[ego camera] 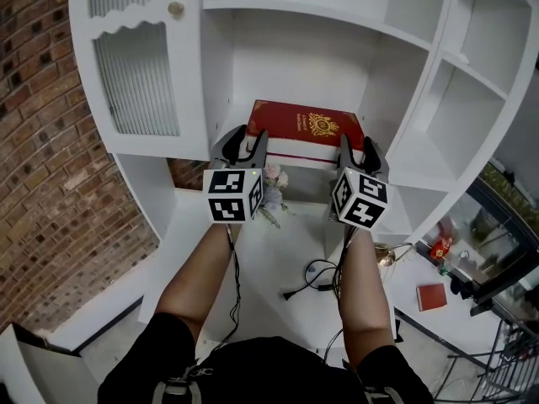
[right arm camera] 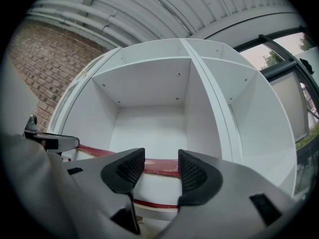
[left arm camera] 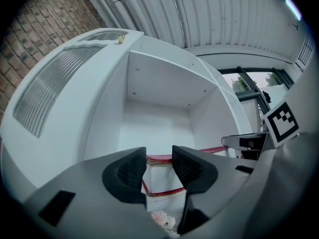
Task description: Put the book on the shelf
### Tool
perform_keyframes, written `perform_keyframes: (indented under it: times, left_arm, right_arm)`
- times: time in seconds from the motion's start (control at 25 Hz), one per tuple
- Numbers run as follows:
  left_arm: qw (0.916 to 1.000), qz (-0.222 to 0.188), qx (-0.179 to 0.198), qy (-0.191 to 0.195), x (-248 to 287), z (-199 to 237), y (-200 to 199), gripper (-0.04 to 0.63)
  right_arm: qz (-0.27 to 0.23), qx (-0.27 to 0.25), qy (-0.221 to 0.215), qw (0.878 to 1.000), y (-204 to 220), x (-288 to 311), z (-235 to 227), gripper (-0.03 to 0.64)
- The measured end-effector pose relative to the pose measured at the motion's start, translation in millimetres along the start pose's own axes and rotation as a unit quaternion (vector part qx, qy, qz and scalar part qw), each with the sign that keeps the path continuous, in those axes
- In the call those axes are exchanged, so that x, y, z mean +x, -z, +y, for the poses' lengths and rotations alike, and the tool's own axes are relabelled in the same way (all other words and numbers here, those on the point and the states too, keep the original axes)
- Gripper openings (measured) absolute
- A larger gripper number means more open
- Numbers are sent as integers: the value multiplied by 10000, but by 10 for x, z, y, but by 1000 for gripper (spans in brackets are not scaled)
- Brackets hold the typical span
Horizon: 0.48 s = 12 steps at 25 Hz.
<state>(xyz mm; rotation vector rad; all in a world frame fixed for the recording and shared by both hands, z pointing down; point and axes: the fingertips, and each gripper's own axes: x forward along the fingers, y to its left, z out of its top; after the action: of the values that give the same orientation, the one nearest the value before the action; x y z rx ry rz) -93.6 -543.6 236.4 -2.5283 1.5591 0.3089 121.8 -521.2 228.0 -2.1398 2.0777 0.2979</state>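
A thick red book [ego camera: 307,124] with a gold emblem lies flat in the middle compartment of the white shelf unit [ego camera: 396,23], its near edge at the compartment's front. My left gripper [ego camera: 245,141] stands at the book's near left corner and my right gripper [ego camera: 358,151] at its near right corner. In the left gripper view the jaws [left arm camera: 158,166] stand apart, with the book's page edge [left arm camera: 158,177] showing in the gap just beyond them. The right gripper view shows the same: my right gripper [right arm camera: 161,166] with jaws parted and the red cover [right arm camera: 159,163] beyond. Whether the tips touch the book I cannot tell.
A ribbed-glass cabinet door [ego camera: 135,74] with a round knob [ego camera: 175,9] is to the left. More open compartments [ego camera: 459,116] lie to the right. Pale flowers [ego camera: 274,179] sit on the lower shelf below the grippers. A black cable [ego camera: 316,276] lies there, with a small red book [ego camera: 431,295] lower right.
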Motion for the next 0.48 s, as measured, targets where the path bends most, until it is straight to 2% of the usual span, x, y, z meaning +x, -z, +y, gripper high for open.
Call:
perform_keyframes:
  times: [0.16, 0.32, 0.4, 0.48]
  left_arm:
    - [9996, 117, 231, -147, -85, -39, -74, 149]
    - [9986, -156, 496, -101, -344, -220, -236, 129]
    - [9980, -255, 578, -89, -498, -298, -263, 90]
    - [9980, -302, 555, -83, -651, -362, -220, 49]
  right_arm:
    - [-112, -48, 97, 9999, -30, -75, 16, 225]
    - [-421, -63, 60, 9991, -93, -364, 57, 197]
    - [-487, 78, 16, 9988, -53, -524, 60, 167]
    - [-475, 198, -5, 9987, 45, -686, 65, 104]
